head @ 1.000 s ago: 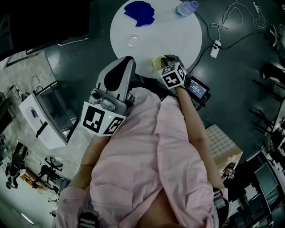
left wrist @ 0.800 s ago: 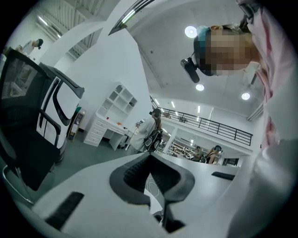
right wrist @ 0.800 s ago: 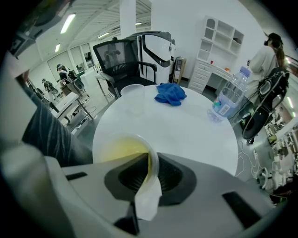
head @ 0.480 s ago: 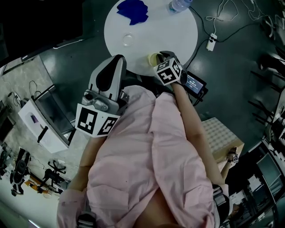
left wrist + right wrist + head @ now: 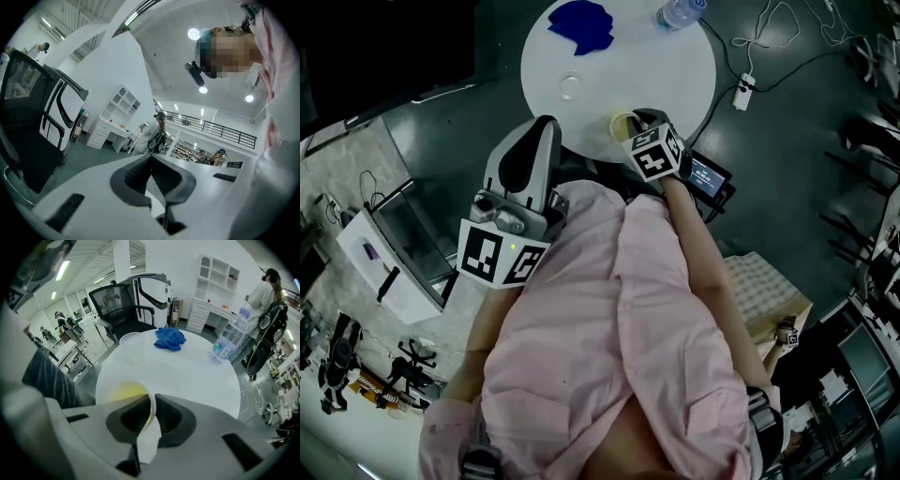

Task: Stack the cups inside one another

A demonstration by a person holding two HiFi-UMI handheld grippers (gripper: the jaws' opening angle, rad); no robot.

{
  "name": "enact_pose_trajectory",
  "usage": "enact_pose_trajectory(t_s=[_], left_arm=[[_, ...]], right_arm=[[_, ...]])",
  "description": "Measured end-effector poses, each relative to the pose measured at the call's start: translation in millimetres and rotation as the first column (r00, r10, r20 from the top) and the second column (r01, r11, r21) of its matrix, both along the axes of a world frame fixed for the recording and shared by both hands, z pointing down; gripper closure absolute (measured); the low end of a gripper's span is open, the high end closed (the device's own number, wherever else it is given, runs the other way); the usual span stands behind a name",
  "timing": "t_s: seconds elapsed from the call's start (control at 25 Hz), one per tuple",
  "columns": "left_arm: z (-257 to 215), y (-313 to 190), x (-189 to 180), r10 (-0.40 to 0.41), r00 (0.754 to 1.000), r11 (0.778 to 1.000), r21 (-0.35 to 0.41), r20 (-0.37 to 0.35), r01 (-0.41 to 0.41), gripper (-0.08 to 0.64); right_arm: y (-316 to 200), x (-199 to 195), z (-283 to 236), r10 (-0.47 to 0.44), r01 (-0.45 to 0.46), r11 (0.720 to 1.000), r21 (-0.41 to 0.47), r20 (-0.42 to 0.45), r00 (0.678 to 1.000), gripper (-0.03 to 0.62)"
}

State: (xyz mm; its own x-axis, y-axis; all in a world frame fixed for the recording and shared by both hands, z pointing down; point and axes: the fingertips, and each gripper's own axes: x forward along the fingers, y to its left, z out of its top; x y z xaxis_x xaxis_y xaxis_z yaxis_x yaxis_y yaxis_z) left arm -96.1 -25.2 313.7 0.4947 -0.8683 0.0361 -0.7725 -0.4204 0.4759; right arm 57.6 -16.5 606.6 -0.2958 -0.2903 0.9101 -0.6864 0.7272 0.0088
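The right gripper (image 5: 152, 411) has its fingers clamped on the wall of the yellow cup (image 5: 123, 393), one inside the rim and one outside, and they have just closed tighter. The cup stands close to the near edge of the round white counter (image 5: 666, 66). A clear cup (image 5: 570, 86) stands well apart, near the left edge, with bare counter between. A blue cloth (image 5: 169, 338) and a bottle (image 5: 228, 341) sit toward the far rim. The left gripper (image 5: 151, 161), fingers together on nothing, hangs off the counter.

On the table (image 5: 675, 66), cloth (image 5: 579, 23) and bottle (image 5: 675, 11) lie behind the cup (image 5: 622, 122)
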Motion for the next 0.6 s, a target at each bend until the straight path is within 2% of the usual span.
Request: enact_pose_trajectory(t_s=[0.6], left_arm=[[-0.6, 6.4, 4.2, 0.004, 1.0, 1.0, 0.006, 0.002, -0.004, 0.551]], right_arm=[[0.2, 2.9, -3.3, 0.024, -0.024, 1.0, 0.015, 0.026, 0.999, 0.549]])
